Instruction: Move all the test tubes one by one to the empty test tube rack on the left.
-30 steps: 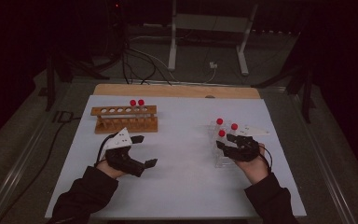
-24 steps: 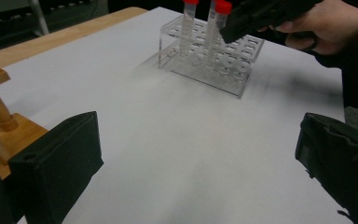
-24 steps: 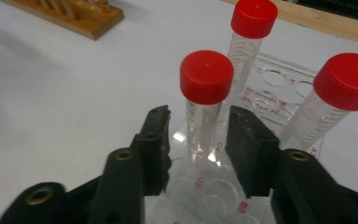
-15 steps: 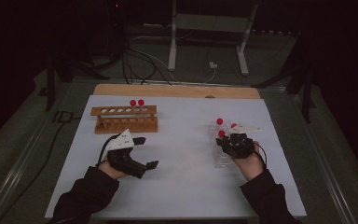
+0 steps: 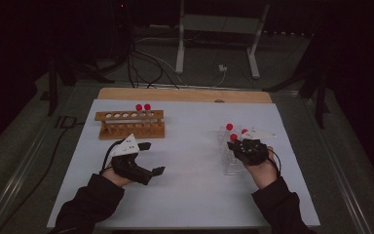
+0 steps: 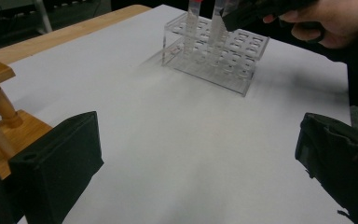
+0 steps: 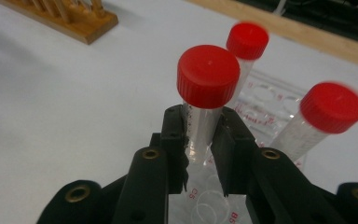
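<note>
Now | right gripper [image 7: 200, 154] fingers clamp red-capped tube [image 7: 205, 112] between them, over clear rack [image 6: 219, 51] | left gripper [image 6: 200, 158] fingers spread, empty

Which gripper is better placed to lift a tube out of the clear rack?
Right. The right gripper already clamps a red-capped tube in the clear rack; the left gripper is open, far away.

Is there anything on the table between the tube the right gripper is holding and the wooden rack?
Nothing visible. The right gripper is shut on a red-capped tube at the clear rack; bare white table lies toward the wooden rack.
</note>
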Available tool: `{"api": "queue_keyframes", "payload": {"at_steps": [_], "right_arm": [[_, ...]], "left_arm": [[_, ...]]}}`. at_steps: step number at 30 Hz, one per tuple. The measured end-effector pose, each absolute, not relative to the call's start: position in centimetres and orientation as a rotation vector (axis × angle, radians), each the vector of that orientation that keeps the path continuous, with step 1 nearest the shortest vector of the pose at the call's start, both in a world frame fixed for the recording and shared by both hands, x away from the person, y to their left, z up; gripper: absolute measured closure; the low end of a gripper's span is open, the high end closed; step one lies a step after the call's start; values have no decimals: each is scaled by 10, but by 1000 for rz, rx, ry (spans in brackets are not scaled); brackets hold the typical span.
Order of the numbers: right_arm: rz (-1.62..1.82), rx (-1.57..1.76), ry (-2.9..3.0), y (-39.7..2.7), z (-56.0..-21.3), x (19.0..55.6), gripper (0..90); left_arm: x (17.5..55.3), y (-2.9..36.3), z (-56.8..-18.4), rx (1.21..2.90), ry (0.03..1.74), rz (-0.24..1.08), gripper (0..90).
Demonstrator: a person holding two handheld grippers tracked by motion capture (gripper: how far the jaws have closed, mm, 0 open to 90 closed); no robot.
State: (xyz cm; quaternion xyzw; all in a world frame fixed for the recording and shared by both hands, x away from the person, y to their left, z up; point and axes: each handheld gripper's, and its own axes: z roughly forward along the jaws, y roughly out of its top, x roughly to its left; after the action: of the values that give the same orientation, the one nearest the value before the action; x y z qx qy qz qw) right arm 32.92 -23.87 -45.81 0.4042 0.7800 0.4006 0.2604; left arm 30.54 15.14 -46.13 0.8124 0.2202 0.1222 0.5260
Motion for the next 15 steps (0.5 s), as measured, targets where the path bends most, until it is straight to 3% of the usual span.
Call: {"api": "queue_keyframes", "payload": {"at_steps": [15], "right_arm": [[1136, 985, 2057, -234, -427, 307, 751]], "left_arm": [[302, 147, -453, 1965, 472, 273, 12]]}}
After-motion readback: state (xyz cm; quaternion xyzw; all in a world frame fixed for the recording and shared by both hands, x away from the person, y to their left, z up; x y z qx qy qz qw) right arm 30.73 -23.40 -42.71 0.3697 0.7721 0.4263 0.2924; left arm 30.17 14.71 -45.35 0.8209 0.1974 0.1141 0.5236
